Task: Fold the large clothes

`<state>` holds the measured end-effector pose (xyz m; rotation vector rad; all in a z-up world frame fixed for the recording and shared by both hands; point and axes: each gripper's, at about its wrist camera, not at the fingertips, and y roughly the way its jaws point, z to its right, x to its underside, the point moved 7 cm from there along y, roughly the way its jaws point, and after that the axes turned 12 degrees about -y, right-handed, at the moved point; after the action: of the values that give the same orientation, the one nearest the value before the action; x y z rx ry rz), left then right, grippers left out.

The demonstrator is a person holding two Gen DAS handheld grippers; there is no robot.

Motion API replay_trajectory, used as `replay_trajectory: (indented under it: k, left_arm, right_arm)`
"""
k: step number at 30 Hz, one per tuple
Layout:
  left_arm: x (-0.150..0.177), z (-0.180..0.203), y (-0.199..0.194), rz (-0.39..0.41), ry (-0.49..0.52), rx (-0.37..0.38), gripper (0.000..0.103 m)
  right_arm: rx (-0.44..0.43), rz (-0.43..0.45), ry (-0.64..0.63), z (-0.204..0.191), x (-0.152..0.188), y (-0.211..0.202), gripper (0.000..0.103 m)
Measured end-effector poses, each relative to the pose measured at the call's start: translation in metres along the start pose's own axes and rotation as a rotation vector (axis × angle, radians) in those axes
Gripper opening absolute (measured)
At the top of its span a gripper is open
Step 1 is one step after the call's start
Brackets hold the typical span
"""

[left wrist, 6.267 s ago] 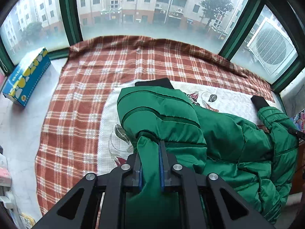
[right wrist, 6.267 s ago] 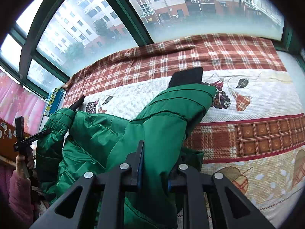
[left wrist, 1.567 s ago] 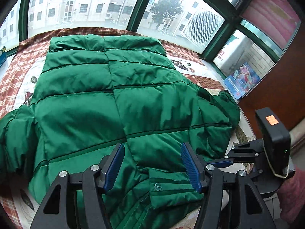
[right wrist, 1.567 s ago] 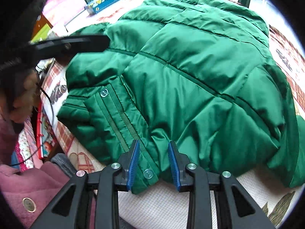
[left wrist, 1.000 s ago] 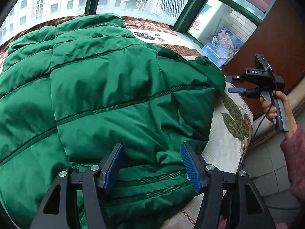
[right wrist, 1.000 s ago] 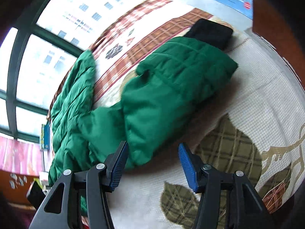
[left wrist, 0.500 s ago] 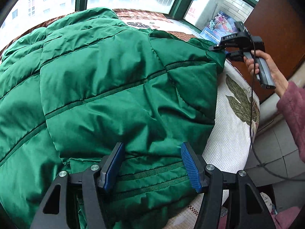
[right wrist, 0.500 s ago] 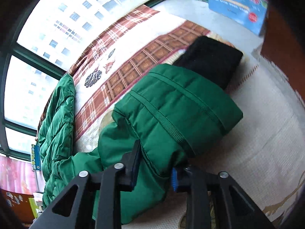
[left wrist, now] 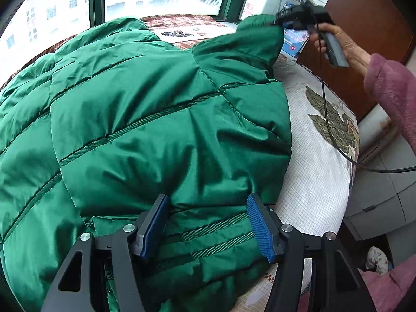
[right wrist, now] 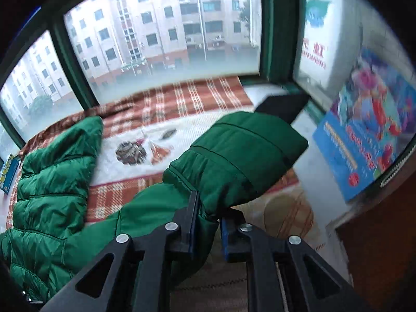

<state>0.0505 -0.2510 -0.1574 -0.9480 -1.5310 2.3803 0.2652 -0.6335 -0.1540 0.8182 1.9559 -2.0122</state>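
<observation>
Nearby, the left gripper (left wrist: 208,223) spreads wide over the hem of the green puffer jacket (left wrist: 145,119), which lies back-up, collar toward the bay window (right wrist: 161,31). The right gripper (right wrist: 208,223) pinches its sleeve (right wrist: 234,161) above the patterned bedspread (left wrist: 319,161).

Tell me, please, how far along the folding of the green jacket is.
Done: the green jacket lies spread back-up on the bed. In hand: the right tool has clamped the sleeve and holds it lifted; the left tool hovers open over the hem. Left: both sleeve folds and the body fold.
</observation>
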Motion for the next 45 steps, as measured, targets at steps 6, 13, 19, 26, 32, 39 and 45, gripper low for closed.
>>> replay_trajectory:
  k: [6, 13, 19, 26, 32, 39, 45]
  left_arm:
    - [0.000, 0.001, 0.002, -0.012, 0.019, 0.002, 0.067]
    - [-0.014, 0.003, -0.005, -0.043, -0.042, 0.023, 0.067]
    - [-0.059, 0.029, -0.036, 0.061, -0.035, 0.091, 0.066]
    - [-0.112, 0.059, 0.006, 0.060, -0.033, 0.153, 0.051]
    - [-0.111, 0.071, 0.082, -0.055, -0.033, 0.166, 0.050]
    - [-0.108, 0.054, 0.033, -0.007, -0.035, 0.144, 0.050]
    - [-0.082, -0.018, -0.063, 0.160, -0.165, 0.044, 0.050]
  right_arm:
    - [-0.107, -0.015, 0.180, 0.025, 0.022, 0.015, 0.047]
    - [-0.129, -0.008, 0.281, 0.032, 0.004, 0.028, 0.045]
    - [-0.035, 0.144, 0.130, 0.012, -0.039, -0.016, 0.024]
    - [0.026, 0.051, 0.110, 0.016, -0.029, 0.022, 0.024]
    - [-0.006, 0.102, 0.152, 0.016, -0.033, 0.008, 0.022]
    - [0.018, 0.274, -0.026, -0.049, -0.078, -0.075, 0.021]
    - [-0.018, 0.433, -0.273, -0.161, -0.085, -0.154, 0.020]
